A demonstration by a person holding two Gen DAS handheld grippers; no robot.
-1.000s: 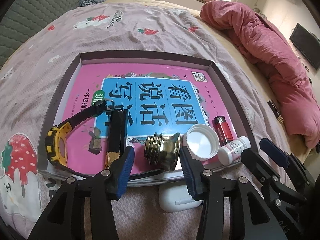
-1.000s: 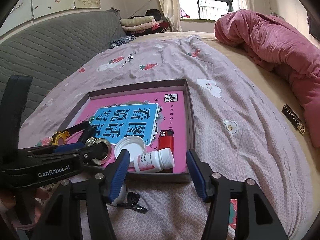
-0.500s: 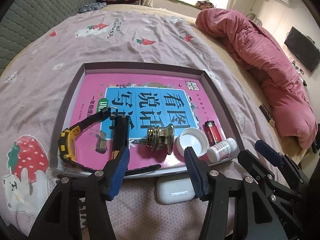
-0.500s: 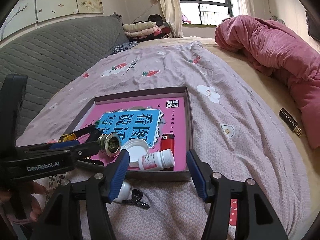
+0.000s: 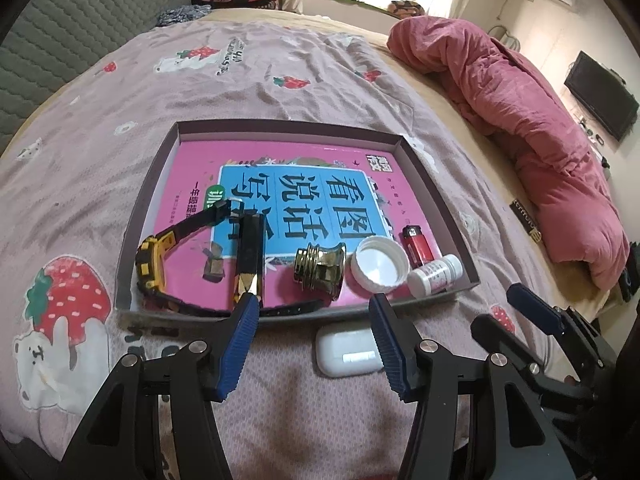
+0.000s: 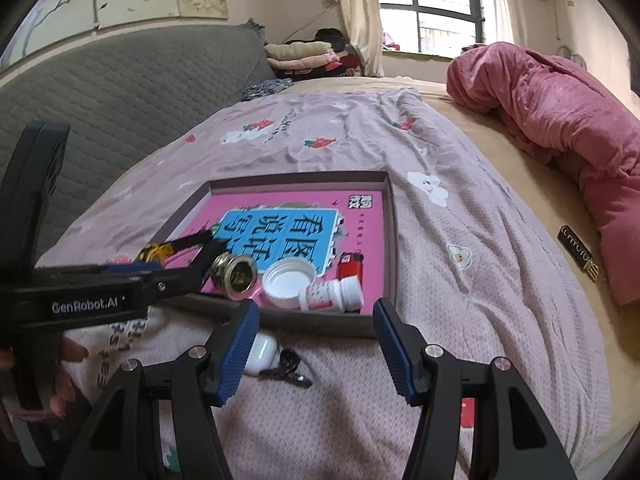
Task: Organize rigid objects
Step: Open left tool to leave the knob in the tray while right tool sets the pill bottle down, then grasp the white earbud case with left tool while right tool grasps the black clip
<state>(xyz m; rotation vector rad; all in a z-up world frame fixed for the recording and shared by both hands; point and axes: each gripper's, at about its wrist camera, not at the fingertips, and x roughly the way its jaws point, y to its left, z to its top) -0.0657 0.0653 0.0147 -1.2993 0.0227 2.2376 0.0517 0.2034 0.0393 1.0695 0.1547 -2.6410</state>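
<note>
Left gripper [image 5: 313,308]: jaws apart, nothing between them, touching nothing. They have just been opening; the brass fitting [image 5: 320,269] sits clear of them. Right gripper [image 6: 316,314]: jaws likewise apart and empty, above the bedspread [image 6: 460,320].

Near, on the bedspread just outside the tray [image 5: 280,133]: white earbud case [image 5: 349,353], below the left gripper's gap. Right wrist view shows a dark key bunch [image 6: 289,368] just right of that case.

Inside the tray, near edge, left to right: yellow-and-black watch [image 5: 154,258], black-and-gold bar [image 5: 249,260], brass fitting lying on its side, white cap [image 5: 378,265] open side up, white pill bottle [image 5: 435,275] on its side, red lighter [image 5: 418,243] just beyond it. All rest on a pink book [image 5: 280,172].

Far right: pink quilt [image 5: 540,128], bunched.

Against a second ago: the brass fitting was between the left jaws; now it lies in the tray beyond their tips. Both grippers sit further back, with more of the bed in view.
</note>
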